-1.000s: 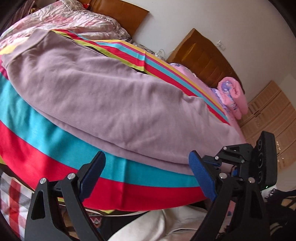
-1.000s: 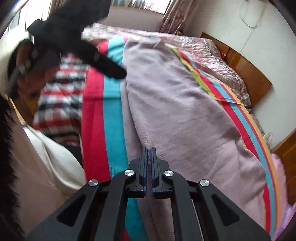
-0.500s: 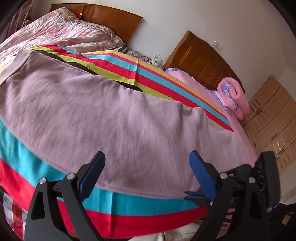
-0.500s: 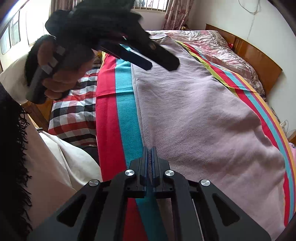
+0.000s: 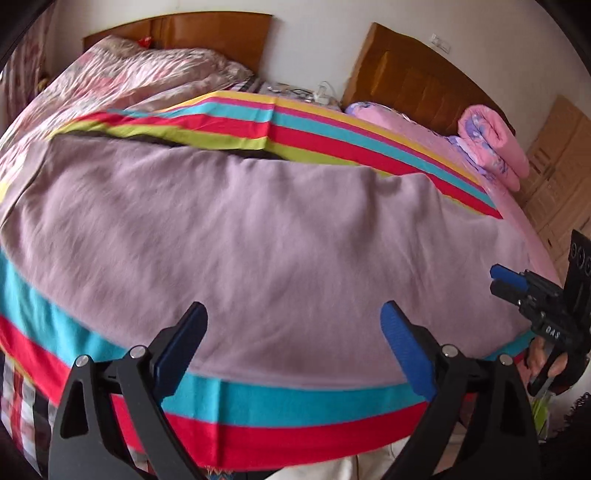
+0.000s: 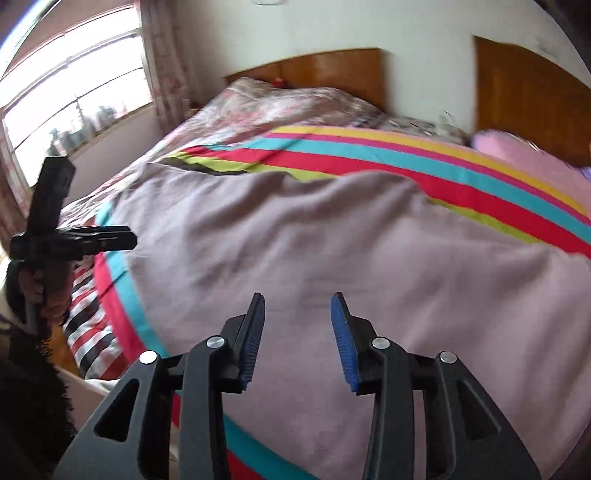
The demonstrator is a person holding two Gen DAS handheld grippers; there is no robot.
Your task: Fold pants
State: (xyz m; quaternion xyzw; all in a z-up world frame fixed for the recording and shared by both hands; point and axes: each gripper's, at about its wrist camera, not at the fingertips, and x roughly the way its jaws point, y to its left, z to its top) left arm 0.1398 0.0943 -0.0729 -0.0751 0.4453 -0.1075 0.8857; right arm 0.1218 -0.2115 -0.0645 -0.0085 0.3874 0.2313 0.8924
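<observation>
Mauve pants (image 5: 258, 236) lie spread flat across the striped blanket (image 5: 280, 402) on the bed; they also fill the middle of the right wrist view (image 6: 332, 251). My left gripper (image 5: 293, 314) hovers over the pants' near edge, open wide with nothing between its fingers. It shows side-on in the right wrist view (image 6: 122, 238), held by a hand at the left edge. My right gripper (image 6: 299, 299) hangs above the pants near the bed's front edge. Its jaws are opening, and nothing is between them. It also appears at the far right of the left wrist view (image 5: 498, 282).
A floral quilt (image 5: 140, 70) lies at the head of the bed below a wooden headboard (image 5: 207, 33). A second bed with a pink sheet carries a rolled pink blanket (image 5: 491, 144). Wardrobe doors (image 5: 554, 166) stand at the right, a window (image 6: 70, 92) at the left. A checked cloth (image 6: 88, 332) hangs off the bed's side.
My right gripper was shut and now stands partly open; it has rolled and swung sideways along the bed's edge. My left gripper has shifted along the pants, still open.
</observation>
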